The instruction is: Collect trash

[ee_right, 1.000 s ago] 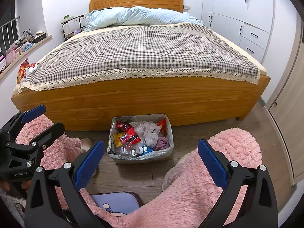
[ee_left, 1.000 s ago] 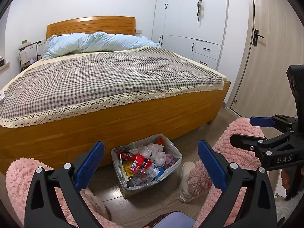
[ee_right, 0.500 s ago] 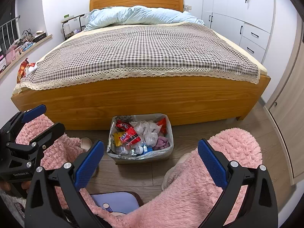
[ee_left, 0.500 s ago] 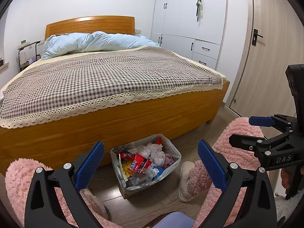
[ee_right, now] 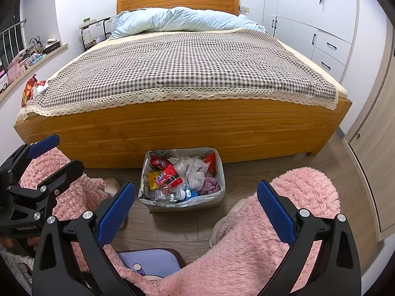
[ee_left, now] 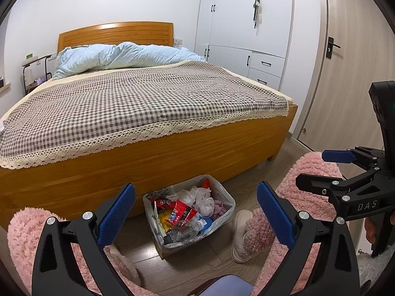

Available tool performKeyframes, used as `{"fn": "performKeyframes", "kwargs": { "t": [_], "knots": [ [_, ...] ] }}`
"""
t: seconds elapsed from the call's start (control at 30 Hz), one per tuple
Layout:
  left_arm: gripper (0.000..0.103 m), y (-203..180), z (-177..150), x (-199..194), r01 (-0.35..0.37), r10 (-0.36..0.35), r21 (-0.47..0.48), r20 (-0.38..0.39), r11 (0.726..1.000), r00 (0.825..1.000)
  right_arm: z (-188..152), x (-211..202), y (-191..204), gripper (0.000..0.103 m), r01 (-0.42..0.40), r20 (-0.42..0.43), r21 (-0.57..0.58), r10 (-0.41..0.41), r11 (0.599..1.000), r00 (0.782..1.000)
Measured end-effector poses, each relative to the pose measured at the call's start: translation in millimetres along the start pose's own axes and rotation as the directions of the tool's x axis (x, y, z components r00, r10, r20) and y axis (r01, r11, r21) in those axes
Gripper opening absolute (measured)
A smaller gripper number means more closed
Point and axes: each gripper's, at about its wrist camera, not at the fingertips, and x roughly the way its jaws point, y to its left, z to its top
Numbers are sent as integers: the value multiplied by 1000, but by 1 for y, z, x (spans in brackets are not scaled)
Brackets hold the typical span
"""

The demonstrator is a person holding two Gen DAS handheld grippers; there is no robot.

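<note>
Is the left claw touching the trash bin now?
Apart. In the right wrist view the left claw hangs open at the far left, with pink fabric and bare floor between it and the trash bin.

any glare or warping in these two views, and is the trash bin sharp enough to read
Left wrist view: strong fisheye bending of the door, glare streak on the headboard, trash bin sharp, wrapper print too small to read. Right wrist view: bed frame bows, corners vignetted black, bin evenly lit and in focus.
</note>
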Motion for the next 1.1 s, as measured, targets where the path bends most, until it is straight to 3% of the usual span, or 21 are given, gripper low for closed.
{"fn": "performKeyframes", "kwargs": {
  "t": [0.93, 1.1],
  "knots": [
    [95, 5, 0, -5, -1, 1, -18, 16, 1000, 1000, -3, 10, -3, 95, -12, -36, 4, 12, 1000, 999],
    [95, 7, -1, 3, 5, -5, -24, -20, 1000, 1000, -3, 15, -7, 95, -24, -48, 17, 25, 1000, 999]
  ]
}}
